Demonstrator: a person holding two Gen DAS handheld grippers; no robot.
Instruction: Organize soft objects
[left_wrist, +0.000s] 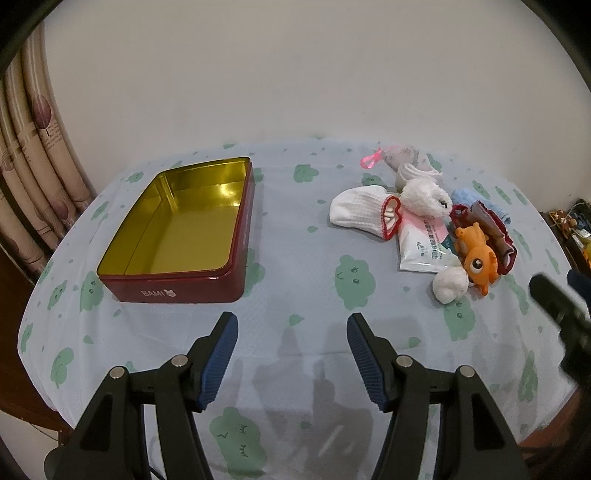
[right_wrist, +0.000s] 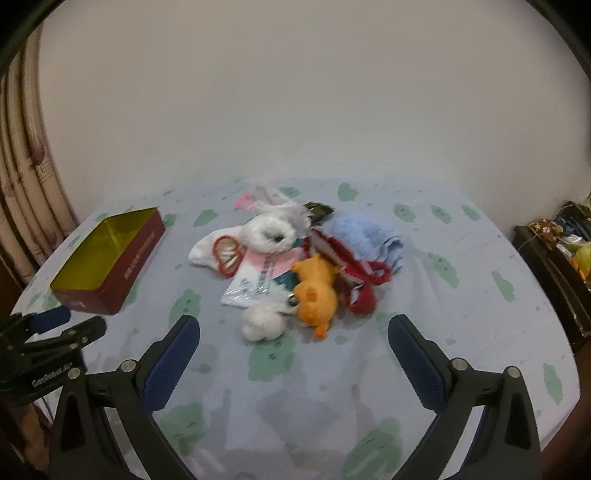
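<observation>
Soft items (right_wrist: 291, 266) are heaped together on the cloth-covered worktop (left_wrist: 295, 258), well apart from the empty red tin (left_wrist: 177, 236) set out to receive them. Left gripper (left_wrist: 291, 328) and right gripper (right_wrist: 293, 332) are held wide open, nothing grasped.

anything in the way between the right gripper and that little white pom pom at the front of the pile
Nothing visible. The right gripper is open with only bare tablecloth between its fingers and the white pom pom, which lies at the near edge of the pile. The orange toy lies right beside the pom pom, on its right.
</observation>
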